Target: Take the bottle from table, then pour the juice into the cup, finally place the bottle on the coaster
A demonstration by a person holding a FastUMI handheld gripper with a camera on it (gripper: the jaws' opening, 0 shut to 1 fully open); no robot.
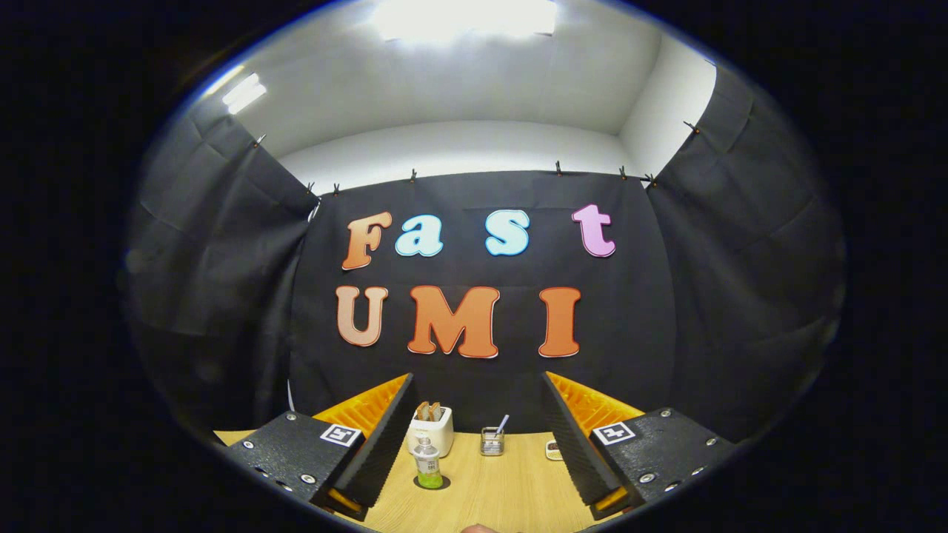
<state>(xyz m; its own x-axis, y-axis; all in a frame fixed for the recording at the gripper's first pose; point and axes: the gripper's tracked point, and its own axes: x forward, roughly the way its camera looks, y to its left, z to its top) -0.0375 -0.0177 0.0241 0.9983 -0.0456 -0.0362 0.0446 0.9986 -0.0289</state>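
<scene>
- The gripper [474, 474] is held above the near part of the wooden bench [511, 488], its jaws spread wide apart with nothing between them.
- The bottle [427, 463] is seen upright on the bench, just ahead of the left finger and close to its inner face; a white cap, a pale label and green juice in the lower part can be made out.
- The bottle appears to stand on a dark round patch [432, 483]; whether that is the coaster or only a shadow cannot be told.
- It is judged to be a small, light plastic bottle, fairly stiff but smooth and likely slippery; a hold across the labelled middle, below the cap, is advised, so that it stays steady when tipped.
- A glass cup [492, 441] with a thin stick or straw in it stands further back, roughly midway between the fingers, well apart from the bottle.
- A white toaster [432, 431] holding brown slices stands right behind the bottle.
- A small pale object [553, 449] is partly hidden by the right finger and cannot be identified.
- Whether the bottle's cap is on tight cannot be made out.
</scene>
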